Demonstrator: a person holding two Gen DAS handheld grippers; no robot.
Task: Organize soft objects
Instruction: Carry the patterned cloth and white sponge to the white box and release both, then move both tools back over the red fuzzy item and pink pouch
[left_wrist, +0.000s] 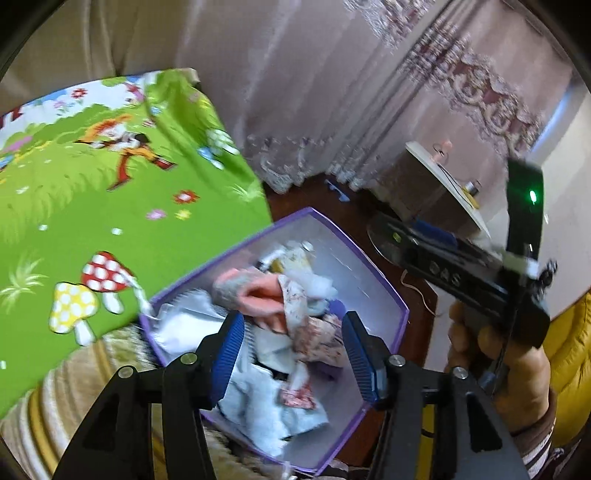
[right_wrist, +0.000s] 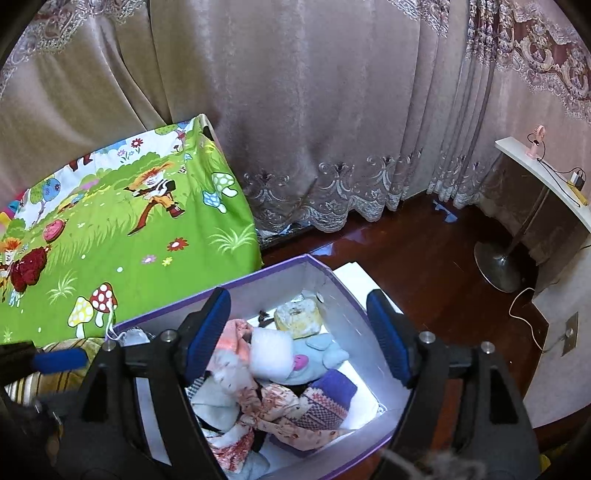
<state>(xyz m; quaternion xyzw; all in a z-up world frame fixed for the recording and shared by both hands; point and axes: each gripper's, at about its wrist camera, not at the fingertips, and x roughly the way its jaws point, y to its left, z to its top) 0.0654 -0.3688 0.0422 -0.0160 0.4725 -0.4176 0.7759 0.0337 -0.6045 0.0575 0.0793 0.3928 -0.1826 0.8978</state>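
Green cartoon-print bedsheet with mushrooms (right_wrist: 122, 243) covers the bed at left, its edge touching the box's far-left wall. Purple-rimmed white cardboard box (right_wrist: 332, 291) sits beside the bed over dark red wooden floor (right_wrist: 406, 251); long axis runs from the camera toward the beige lace-hemmed curtain (right_wrist: 314, 110), slightly right. Inside the box, a pile of soft objects: pink floral cloth (right_wrist: 280, 410), light blue plush toy (right_wrist: 314, 354), white foam block (right_wrist: 269, 354), purple knitted piece (right_wrist: 332, 391), yellowish sponge cylinder (right_wrist: 299, 315) at the far end. Left gripper (left_wrist: 293, 354) jaws wide, holding nothing, above the pile. Right gripper (right_wrist: 299, 336) jaws wide, empty, over the box.
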